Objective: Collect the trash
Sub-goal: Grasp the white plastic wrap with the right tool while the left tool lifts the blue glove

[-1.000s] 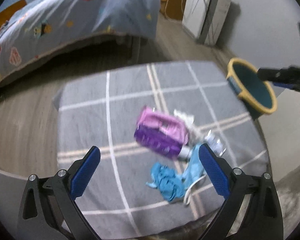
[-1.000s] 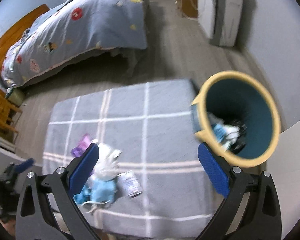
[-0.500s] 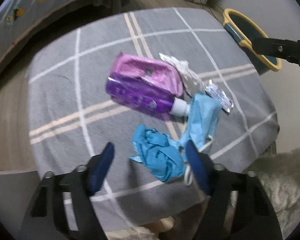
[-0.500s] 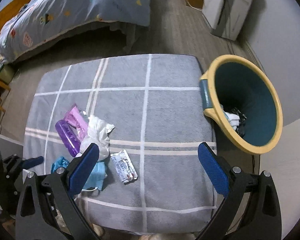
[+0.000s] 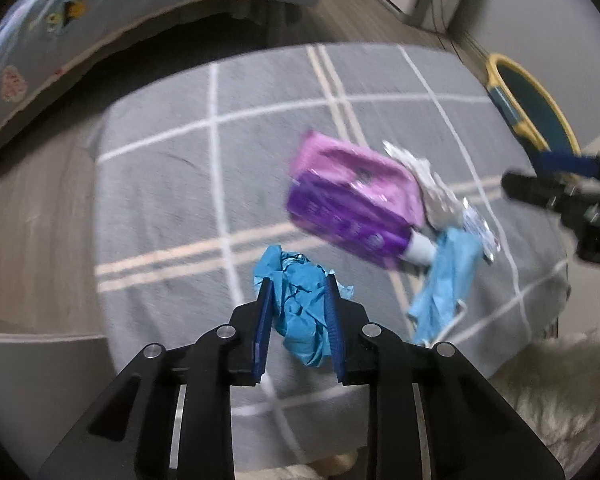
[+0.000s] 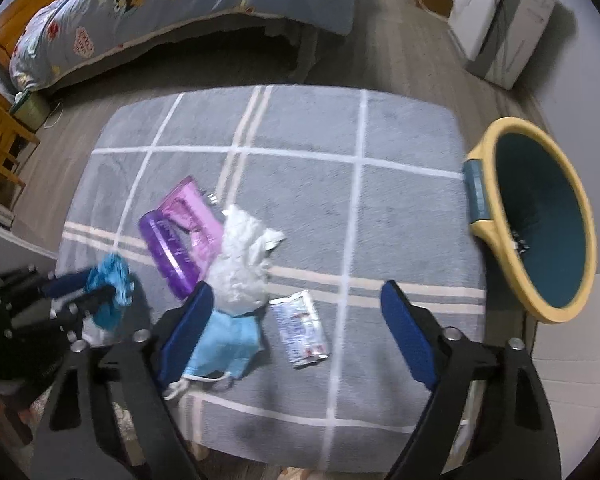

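My left gripper is shut on a crumpled blue glove and holds it just above the grey checked rug; it also shows in the right wrist view. On the rug lie a purple bottle, a pink pack, a white crumpled tissue, a light-blue face mask and a foil wrapper. My right gripper is open and empty, above the mask and the wrapper. The yellow-rimmed teal trash bin stands off the rug's right edge.
A bed with a blue patterned quilt stands beyond the rug. A white cabinet is at the back right. Wooden furniture stands at the left. A pale shaggy mat lies by the rug's near corner.
My left gripper came down and shut on the blue glove, then lifted it left of the pile. My right gripper moved from the bin toward the pile.
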Available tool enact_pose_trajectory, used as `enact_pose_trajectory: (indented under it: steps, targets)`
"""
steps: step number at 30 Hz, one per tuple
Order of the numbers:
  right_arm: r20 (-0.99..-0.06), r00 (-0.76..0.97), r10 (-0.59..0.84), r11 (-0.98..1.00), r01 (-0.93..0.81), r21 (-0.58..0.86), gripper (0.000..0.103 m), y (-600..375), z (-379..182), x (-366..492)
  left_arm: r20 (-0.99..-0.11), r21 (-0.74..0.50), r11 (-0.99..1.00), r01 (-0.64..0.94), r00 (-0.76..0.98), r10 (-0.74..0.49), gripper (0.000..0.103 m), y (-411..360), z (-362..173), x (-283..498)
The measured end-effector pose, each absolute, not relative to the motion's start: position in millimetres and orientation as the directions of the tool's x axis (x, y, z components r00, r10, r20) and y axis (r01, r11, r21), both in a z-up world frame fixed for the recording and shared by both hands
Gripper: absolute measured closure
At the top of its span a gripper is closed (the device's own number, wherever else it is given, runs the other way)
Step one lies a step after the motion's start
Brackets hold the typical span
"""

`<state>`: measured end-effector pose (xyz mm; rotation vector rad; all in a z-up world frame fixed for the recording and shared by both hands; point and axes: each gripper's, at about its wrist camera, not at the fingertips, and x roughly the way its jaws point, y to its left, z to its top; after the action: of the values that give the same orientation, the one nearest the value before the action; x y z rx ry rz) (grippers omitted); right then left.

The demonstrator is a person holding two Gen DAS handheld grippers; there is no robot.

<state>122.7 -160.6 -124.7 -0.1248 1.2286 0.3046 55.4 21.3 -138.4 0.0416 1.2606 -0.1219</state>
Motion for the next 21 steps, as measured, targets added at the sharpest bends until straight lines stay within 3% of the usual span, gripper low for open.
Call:
enact_pose_trajectory:
  steps: [4, 11, 13, 16, 21]
  targets:
    - [-0.943, 0.259, 0.210, 0.935, -0.333, 0.117, 0.037, -139, -132, 122, -0.933, -0.047, 0.995, 0.084, 0.353, -0.073, 0.077, 37, -125, 60]
    - [-0.960, 0.233, 0.155, 0.917, -0.396, 0.051, 0.057, -112, -153, 124, -0.920, -0.087, 0.994, 0.067, 0.376, -0.106, 0.077, 49, -119, 64]
    - [-0.965, 0.219, 0.145, 0.918, -0.394, 0.048, 0.075, -112, -159, 128, -0.917, -0.097, 0.993, 0.068, 0.381, -0.115, 0.077, 49, -118, 67]
    - [-0.967, 0.213, 0.139, 0.924, -0.379, 0.050, 0.089, -117, -162, 131, -0.912, -0.110, 0.991, 0.071, 0.390, -0.129, 0.077, 49, -115, 68]
    - [-0.962, 0.224, 0.156, 0.923, -0.379, 0.061, 0.095, -121, -157, 131, -0.905, -0.105, 0.990, 0.090, 0.404, -0.133, 0.077, 45, -110, 69]
